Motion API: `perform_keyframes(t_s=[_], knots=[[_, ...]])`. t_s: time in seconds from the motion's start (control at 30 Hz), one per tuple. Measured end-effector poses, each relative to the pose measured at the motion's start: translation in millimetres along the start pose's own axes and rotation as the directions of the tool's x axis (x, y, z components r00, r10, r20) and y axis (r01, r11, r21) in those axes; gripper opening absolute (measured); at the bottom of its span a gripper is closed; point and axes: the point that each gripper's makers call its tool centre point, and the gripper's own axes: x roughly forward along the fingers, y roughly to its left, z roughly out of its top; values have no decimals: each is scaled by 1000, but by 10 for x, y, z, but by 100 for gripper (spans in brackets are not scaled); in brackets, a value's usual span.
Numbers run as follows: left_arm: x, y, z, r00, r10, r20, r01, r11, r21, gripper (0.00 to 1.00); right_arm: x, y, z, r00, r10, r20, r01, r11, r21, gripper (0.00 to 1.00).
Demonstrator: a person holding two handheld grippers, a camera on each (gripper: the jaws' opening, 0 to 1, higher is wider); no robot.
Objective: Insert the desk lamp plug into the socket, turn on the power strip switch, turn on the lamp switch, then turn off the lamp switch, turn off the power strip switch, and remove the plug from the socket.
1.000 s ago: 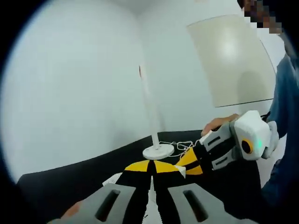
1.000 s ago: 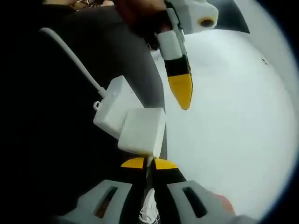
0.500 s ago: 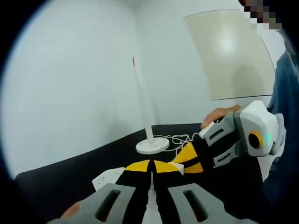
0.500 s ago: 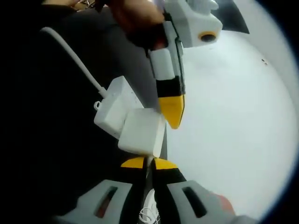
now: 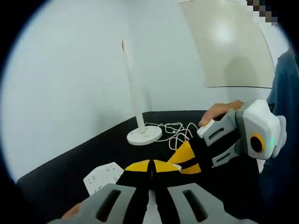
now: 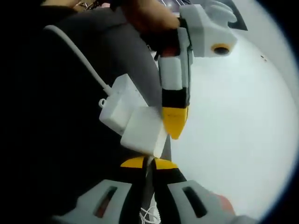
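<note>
— Where is your left gripper (image 5: 152,163)?

— Its yellow tips are pressed together with nothing seen between them. In the right gripper view you see it (image 6: 174,130) come down from above, its tip against the white plug block (image 6: 142,131).

— And your right gripper (image 6: 148,162)?

— Its yellow tips meet at a thin line just beneath the plug block. You cannot tell whether they pinch anything. In the left gripper view it (image 5: 183,158) reaches in from the right, held by a hand (image 5: 219,111).

— Where is the power strip (image 6: 119,105)?

— It lies on the black table (image 5: 70,172), the plug block sitting against its near end and its white cable (image 6: 77,58) running off up and left. In the left gripper view you see the strip (image 5: 103,175) just left of your own jaws.

— The desk lamp?

— Its round base (image 5: 144,136) stands further back on the table with the stem (image 5: 133,88) upright and the loose cord (image 5: 175,130) coiled beside it.
</note>
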Motion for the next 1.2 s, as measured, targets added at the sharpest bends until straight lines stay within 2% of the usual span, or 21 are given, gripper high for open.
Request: perform_keyframes(t_s=[0.2,0.27,0.53,0.67,0.8,1.03,1.13,1.17,1.2], knots=[[-52,11,14,1000,0,31,1,1000,-6,0,-35,-36,58,1000,-9,5,9,1000,-6,8],[-74,30,23,999,-3,43,5,999,-41,0,-29,-69,73,1000,-13,-3,13,1000,-14,7],[-118,61,36,995,-11,95,19,996,-83,0,-37,-125,110,1000,-17,-24,16,999,-34,7],[-98,35,48,995,-8,97,15,997,-76,0,-46,-107,88,999,-33,-23,32,999,-37,8],[-28,-13,50,997,-20,70,24,998,-51,0,-48,-23,33,1000,-17,-24,16,1000,-23,8],[-49,9,49,995,-19,93,24,998,-58,0,-34,-35,46,999,-17,-32,16,999,-39,8],[-124,93,36,994,-2,111,10,997,-75,0,-40,-135,113,999,-39,-26,37,997,-67,8],[-146,113,42,990,-3,142,18,995,-102,0,-40,-159,132,999,-35,-28,33,997,-65,8],[-149,93,47,987,-6,158,20,996,-89,0,-34,-154,129,999,-18,-45,16,999,-52,8]])
